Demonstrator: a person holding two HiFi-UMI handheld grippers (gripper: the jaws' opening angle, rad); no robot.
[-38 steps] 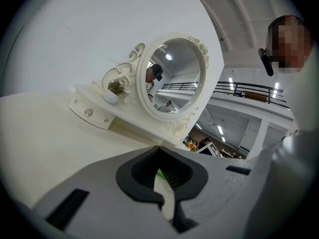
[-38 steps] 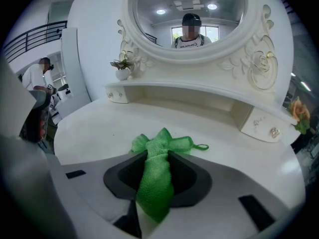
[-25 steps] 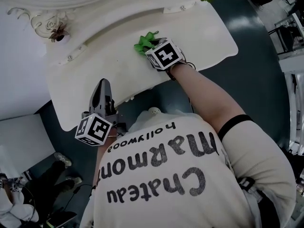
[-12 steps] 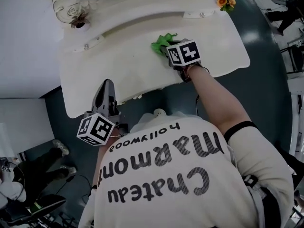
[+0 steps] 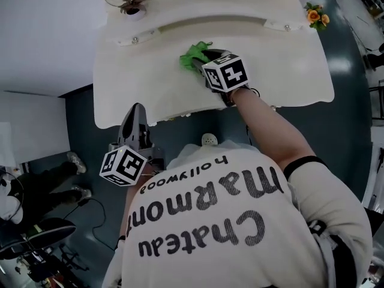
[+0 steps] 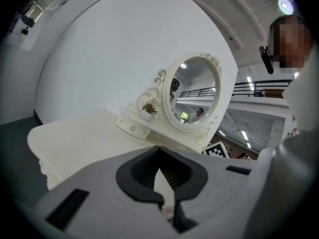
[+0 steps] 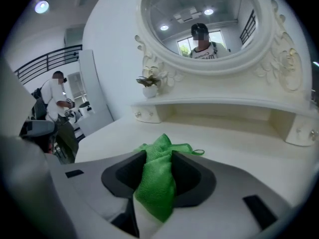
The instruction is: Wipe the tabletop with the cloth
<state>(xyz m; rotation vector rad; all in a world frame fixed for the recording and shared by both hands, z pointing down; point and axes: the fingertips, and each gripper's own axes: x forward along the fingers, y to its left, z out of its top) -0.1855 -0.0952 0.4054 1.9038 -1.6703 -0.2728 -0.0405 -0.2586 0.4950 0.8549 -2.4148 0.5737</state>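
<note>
Green cloth (image 7: 165, 147) — right gripper (image 7: 157, 176) clamps it.

Item 1: the right grey two-jaw gripper with marker cube (image 5: 203, 59) is carried on a bare right forearm (image 5: 270, 131) that reaches out ahead of the torso, jaws pointing forward. The jaws are clamped on a bunched green terry cloth (image 7: 155, 183), which fills the gap between them.

Item 2: the left grey two-jaw gripper with marker cube (image 5: 137, 110) is held well behind and to the left of the right one, close to the chest. Its jaws are together with nothing between them. The left arm is hidden.
</note>
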